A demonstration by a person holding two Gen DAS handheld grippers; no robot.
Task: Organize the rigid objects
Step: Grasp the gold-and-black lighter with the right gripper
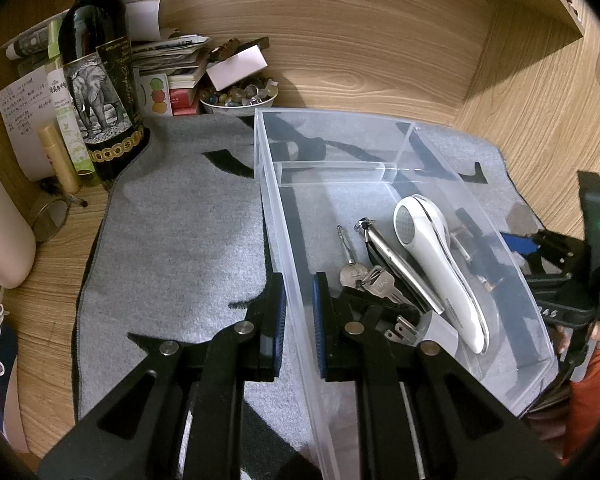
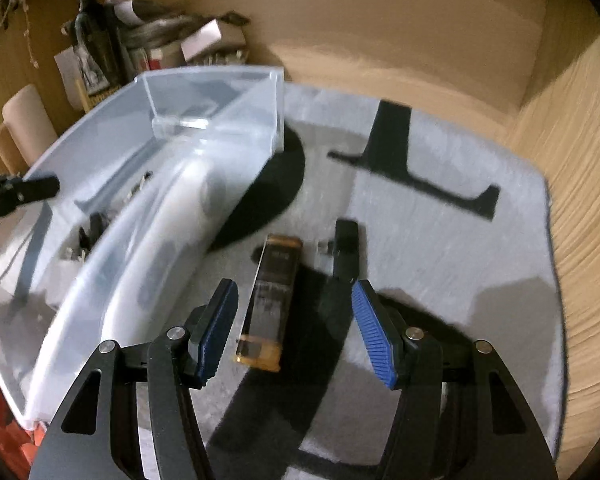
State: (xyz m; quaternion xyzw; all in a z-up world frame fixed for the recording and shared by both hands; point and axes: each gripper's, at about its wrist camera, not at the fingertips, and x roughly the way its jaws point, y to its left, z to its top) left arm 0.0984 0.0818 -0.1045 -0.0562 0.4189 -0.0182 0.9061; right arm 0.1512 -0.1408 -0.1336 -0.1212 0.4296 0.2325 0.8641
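- Wooden desk (image 1: 380, 60) under a grey mat (image 1: 172, 240), clutter at the back: bottle (image 1: 96, 80), papers, bowl of stones (image 1: 240, 98).
- Left gripper (image 1: 299, 316): jaws narrow, clamped on the near wall of the clear bin (image 1: 268, 184), one pad outside, one inside.
- Inside the bin, beyond the left jaws: keys (image 1: 360, 276), white shaver-like device (image 1: 440, 276), plug (image 1: 404, 330), a metal tool beside the keys.
- Right gripper (image 2: 294, 330): jaws half wide, nothing pinched, pads clear of everything.
- Between the right jaws, on the mat: amber lighter (image 2: 270, 300), lengthwise, nearer the left pad. Just beyond the right pad: small black piece (image 2: 344, 252), probably a clip.
- Risk: off-centre closing, left pad striking first and skidding the lighter sideways across the mat.
- Risk: smooth narrow body twisting or squirting out of the pads under a hard squeeze.
- Risk: right pad catching the black piece beside the lighter, dragging both.
- Risk: bin wall close to the left pad; a bump there shoving the bin, or straining the left hold.
- Risk: right view blurred, so exact alignment hard to judge; slower approach likely wiser.
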